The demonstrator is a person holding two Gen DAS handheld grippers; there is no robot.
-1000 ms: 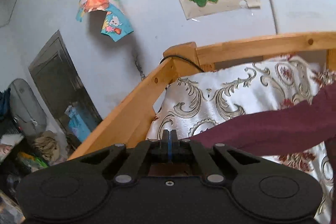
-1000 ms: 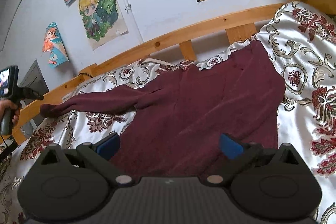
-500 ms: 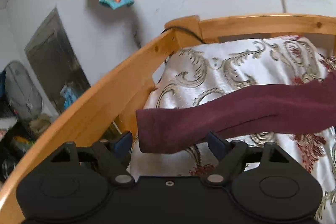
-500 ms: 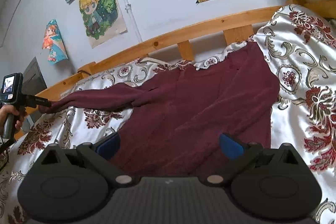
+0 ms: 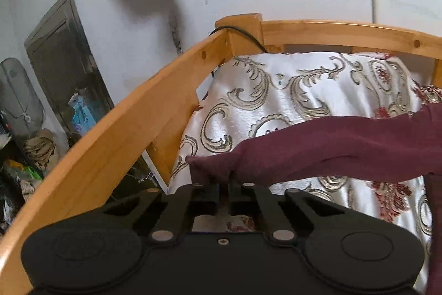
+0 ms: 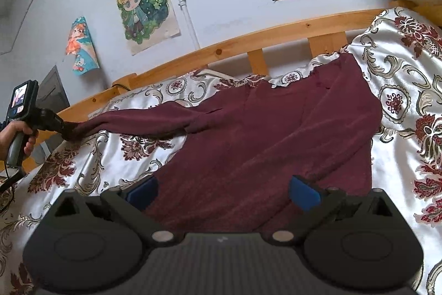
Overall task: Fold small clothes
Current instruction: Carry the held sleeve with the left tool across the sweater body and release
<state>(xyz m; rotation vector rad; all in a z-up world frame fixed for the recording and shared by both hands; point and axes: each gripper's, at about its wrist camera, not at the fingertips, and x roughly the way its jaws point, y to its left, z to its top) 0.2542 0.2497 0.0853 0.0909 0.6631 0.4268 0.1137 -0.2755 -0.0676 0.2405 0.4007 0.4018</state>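
Note:
A dark maroon long-sleeved top [image 6: 276,143] lies spread on the patterned bedspread [image 6: 400,101]. Its left sleeve [image 5: 331,148] stretches toward the bed's corner. My left gripper [image 5: 223,179] has its jaws closing tight on the sleeve's cuff [image 5: 210,167], which bunches at the fingertips. From the right wrist view, that left gripper [image 6: 65,129] holds the sleeve end just above the cover, with a hand [image 6: 16,137] on its handle. My right gripper [image 6: 223,191] stands open over the top's near hem, blue pads [image 6: 304,195] wide apart and nothing pressed between them.
A wooden bed rail [image 5: 110,145] runs close on the left, meeting the rail along the wall [image 6: 276,38] at a corner post. Posters hang on the wall [image 6: 143,2]. Clutter and a dark cabinet [image 5: 66,68] stand beyond the bed's left side.
The left gripper opened, sank toward the sleeve end and shut on the cuff. The sleeve now hangs pulled taut toward it. The right gripper stayed put.

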